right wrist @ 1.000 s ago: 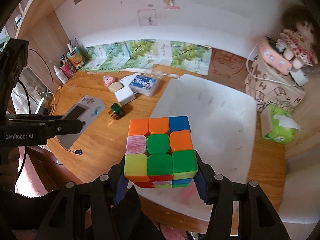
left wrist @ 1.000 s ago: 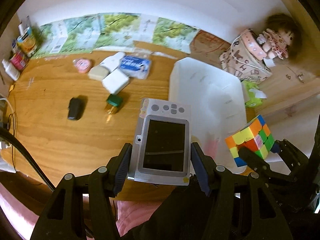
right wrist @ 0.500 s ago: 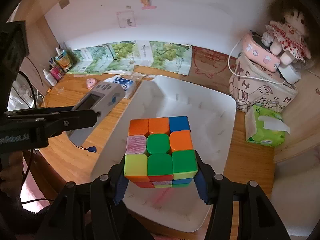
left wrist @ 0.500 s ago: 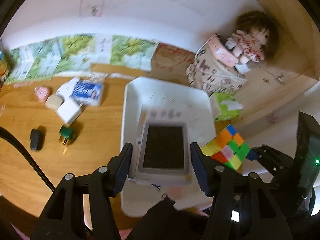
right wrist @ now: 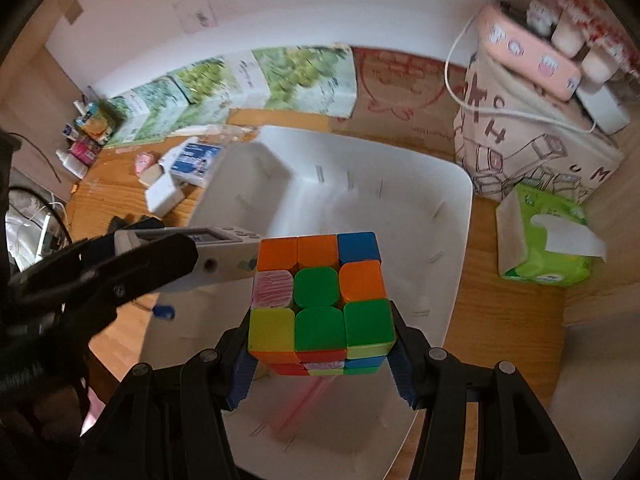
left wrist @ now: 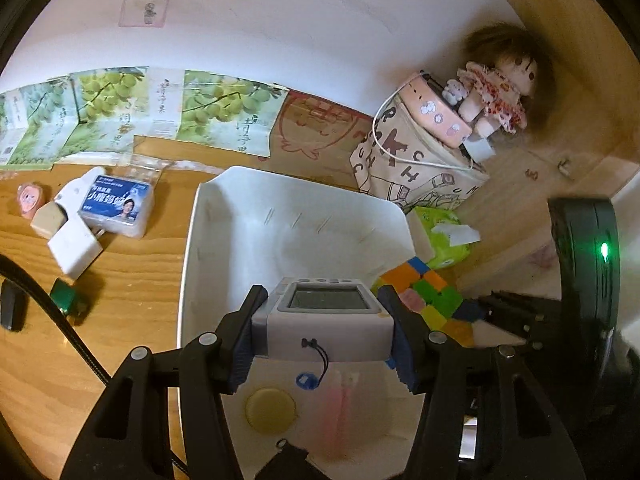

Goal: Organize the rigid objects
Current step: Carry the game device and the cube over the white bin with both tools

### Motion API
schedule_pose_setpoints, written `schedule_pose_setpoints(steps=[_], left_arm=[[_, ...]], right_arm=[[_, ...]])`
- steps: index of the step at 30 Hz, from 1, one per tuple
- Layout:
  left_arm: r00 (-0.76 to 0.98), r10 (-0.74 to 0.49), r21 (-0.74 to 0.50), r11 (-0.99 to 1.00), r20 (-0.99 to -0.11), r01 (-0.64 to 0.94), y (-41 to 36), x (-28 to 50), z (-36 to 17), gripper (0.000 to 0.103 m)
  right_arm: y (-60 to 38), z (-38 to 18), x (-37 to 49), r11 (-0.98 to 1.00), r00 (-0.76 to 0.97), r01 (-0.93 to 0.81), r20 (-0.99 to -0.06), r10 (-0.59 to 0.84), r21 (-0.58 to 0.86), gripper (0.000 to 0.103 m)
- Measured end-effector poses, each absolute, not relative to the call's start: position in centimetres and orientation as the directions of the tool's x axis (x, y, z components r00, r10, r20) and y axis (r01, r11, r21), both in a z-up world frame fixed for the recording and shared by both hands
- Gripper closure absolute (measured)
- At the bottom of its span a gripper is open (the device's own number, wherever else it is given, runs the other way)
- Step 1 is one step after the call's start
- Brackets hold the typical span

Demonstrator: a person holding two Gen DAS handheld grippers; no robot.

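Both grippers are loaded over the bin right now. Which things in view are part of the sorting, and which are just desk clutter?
In the job: grey handheld device in left gripper; puzzle cube in right gripper; white bin; probably white charger, green plug.

Lying about: doll, tissue pack, printed bag.

The bin (left wrist: pixel 192 236) stands on the table (left wrist: pixel 120 280). Small boxes (left wrist: pixel 116 204) lie left of it. The tissue pack (left wrist: pixel 440 240) lies right, before the bag (left wrist: pixel 412 168).

Your cube (right wrist: pixel 320 300) shows orange, blue, green, yellow and pink-scribbled squares. Your device (left wrist: pixel 326 322) is grey, its cord tip blue. White bin (left wrist: pixel 304 220); wood-grain bench (left wrist: pixel 120 264); green tissue pack (right wrist: pixel 544 240).
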State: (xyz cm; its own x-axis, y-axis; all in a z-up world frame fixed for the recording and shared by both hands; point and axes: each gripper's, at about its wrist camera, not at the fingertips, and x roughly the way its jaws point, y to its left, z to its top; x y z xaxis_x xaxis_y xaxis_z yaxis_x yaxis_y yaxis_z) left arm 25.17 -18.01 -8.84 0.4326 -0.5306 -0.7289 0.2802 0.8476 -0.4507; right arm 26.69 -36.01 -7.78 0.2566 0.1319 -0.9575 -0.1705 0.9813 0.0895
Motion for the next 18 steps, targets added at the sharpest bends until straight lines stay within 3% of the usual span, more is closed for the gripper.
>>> schedule_pose_setpoints(steps=[15,18], left_arm=[[0.396,-0.543,-0.505,0.839,-0.741,0.205,-18.3,27.7,-13.2,0.043],[0.382,-0.543,-0.519,0.837,-0.748,0.174,-18.0,28.0,-13.9,0.039]], right_arm=[[-38.5,-12.8,31.3,0.982,0.115,-0.101,-0.978,0.172,0.16,0.046],[-38.6,-13.6,31.8,0.982,0.1,-0.094,-0.98,0.175,0.165,0.046]])
